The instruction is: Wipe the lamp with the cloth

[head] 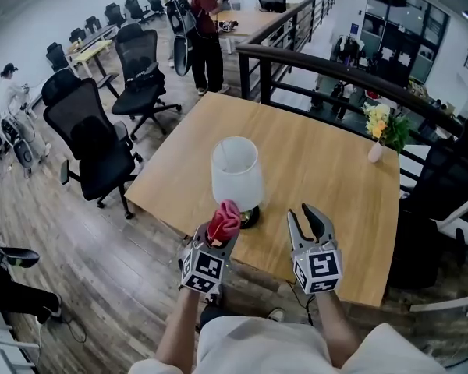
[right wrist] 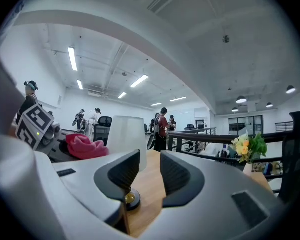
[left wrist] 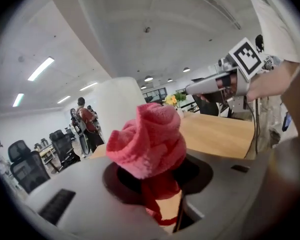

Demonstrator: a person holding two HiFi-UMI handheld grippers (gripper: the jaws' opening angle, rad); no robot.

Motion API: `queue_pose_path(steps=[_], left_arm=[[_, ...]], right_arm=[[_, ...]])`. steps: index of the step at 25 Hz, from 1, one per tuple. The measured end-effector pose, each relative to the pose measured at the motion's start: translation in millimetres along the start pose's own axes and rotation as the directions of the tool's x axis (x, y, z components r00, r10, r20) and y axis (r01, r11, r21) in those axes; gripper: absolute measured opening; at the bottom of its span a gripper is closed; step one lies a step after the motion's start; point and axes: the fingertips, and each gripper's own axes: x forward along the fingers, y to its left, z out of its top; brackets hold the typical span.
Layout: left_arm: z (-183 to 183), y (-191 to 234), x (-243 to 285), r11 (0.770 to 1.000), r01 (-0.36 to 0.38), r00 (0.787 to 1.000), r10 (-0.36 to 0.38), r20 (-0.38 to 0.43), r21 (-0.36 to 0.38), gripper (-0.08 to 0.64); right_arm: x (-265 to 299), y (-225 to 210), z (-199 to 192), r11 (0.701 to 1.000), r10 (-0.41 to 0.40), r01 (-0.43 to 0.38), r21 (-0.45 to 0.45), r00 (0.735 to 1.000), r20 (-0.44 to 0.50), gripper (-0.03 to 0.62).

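A lamp with a white shade (head: 236, 170) and a dark round base (head: 250, 218) stands near the front edge of the wooden table (head: 327, 162). My left gripper (head: 221, 234) is shut on a bunched pink cloth (head: 225, 220), held just in front of the lamp's base. In the left gripper view the cloth (left wrist: 150, 144) fills the jaws, with the shade (left wrist: 117, 109) close behind it. My right gripper (head: 306, 216) hovers to the right of the lamp, open and empty. In the right gripper view its gap (right wrist: 150, 169) frames the tabletop, with the shade (right wrist: 126, 139) and base (right wrist: 131, 199) just to the left.
A small vase of yellow flowers (head: 382, 131) stands at the table's far right edge. Black office chairs (head: 93, 139) sit left of the table, and a dark railing (head: 327, 65) runs behind it. People stand at the back of the room (head: 203, 22).
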Motion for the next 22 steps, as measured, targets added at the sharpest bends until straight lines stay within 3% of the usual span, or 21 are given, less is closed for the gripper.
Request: queue_pose_path(steps=[4, 7, 9, 16, 22], left_arm=[[57, 30, -37, 0.988, -0.148, 0.985, 0.143, 0.091, 0.043, 0.163], [100, 59, -57, 0.949, -0.292, 0.951, 0.276, 0.138, 0.122, 0.163], [114, 74, -56, 0.92, -0.344, 0.938, 0.325, 0.125, 0.187, 0.163], [119, 69, -16, 0.887, -0.28, 0.958, 0.28, 0.053, 0.367, 0.163], [99, 49, -3, 0.892, -0.22, 0.971, 0.24, -0.002, 0.394, 0.163]], right_arm=[[-10, -8, -1, 1.0, 0.022, -0.022, 0.02, 1.0, -0.003, 0.115], [-14, -7, -3, 0.998, 0.048, -0.048, 0.027, 0.999, -0.016, 0.116], [-17, -4, -4, 0.997, 0.073, -0.073, 0.019, 0.997, -0.026, 0.115], [-21, -1, -3, 0.997, 0.071, -0.072, -0.016, 0.997, -0.03, 0.115], [-22, -10, -4, 1.0, 0.025, -0.025, 0.006, 1.0, -0.014, 0.116]])
